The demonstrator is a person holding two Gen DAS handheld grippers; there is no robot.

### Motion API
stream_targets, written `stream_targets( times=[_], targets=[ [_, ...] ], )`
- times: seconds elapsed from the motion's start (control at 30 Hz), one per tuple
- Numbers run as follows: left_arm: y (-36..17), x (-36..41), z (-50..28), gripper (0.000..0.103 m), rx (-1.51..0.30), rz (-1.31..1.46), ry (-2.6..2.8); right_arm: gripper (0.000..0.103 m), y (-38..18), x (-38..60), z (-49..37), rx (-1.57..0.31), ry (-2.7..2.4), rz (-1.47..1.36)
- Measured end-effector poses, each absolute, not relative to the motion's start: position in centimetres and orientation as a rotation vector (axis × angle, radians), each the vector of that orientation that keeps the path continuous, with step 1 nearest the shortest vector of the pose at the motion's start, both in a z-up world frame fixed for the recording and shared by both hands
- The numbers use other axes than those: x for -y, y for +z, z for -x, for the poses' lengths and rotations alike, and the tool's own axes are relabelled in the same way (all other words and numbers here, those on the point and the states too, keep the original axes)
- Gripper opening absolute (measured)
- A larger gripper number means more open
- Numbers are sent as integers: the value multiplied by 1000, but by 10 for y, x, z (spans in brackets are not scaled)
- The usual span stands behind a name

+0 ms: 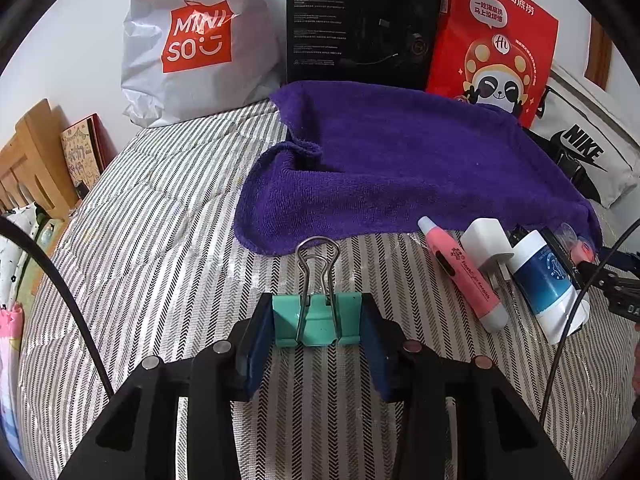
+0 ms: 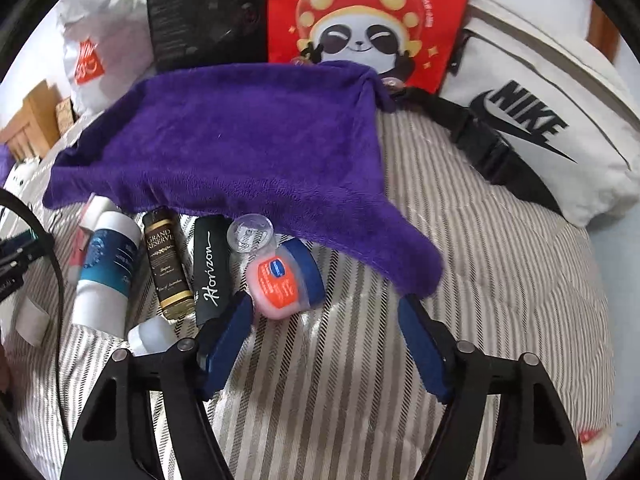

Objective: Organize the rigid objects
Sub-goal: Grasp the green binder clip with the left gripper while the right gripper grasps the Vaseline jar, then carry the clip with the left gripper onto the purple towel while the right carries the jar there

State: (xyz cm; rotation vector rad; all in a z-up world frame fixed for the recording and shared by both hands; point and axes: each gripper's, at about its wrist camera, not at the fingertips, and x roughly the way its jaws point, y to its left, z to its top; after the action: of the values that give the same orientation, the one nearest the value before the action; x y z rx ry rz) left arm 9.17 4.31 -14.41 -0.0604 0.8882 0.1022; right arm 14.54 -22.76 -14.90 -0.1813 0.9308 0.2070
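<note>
purple towel (image 2: 240, 160) covering bottle tops, white bottle (image 2: 150, 336) partly behind gripper finger

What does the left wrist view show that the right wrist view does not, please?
Only the left wrist view shows the teal binder clip clamped in the left gripper, and the pink pen. Only the right wrist view shows the open right gripper, the small pink jar and the black Horizon tube. Both show the purple towel and the white-and-blue bottle.
</note>
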Motion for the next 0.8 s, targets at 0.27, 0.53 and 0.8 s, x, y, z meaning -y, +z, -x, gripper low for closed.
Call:
stream_targets(
  times=[0.27, 0.53, 0.8],
  targets=[
    [-144, -43, -92, 40, -888, 61, 102, 47, -154, 225, -149, -889, 286, 159],
    [-144, -43, -92, 40, -888, 62, 102, 36, -151, 220, -147, -906, 274, 173],
    [-143, -50, -90, 39, -889, 109, 78, 36, -144, 231, -142, -918, 258, 114]
  ],
)
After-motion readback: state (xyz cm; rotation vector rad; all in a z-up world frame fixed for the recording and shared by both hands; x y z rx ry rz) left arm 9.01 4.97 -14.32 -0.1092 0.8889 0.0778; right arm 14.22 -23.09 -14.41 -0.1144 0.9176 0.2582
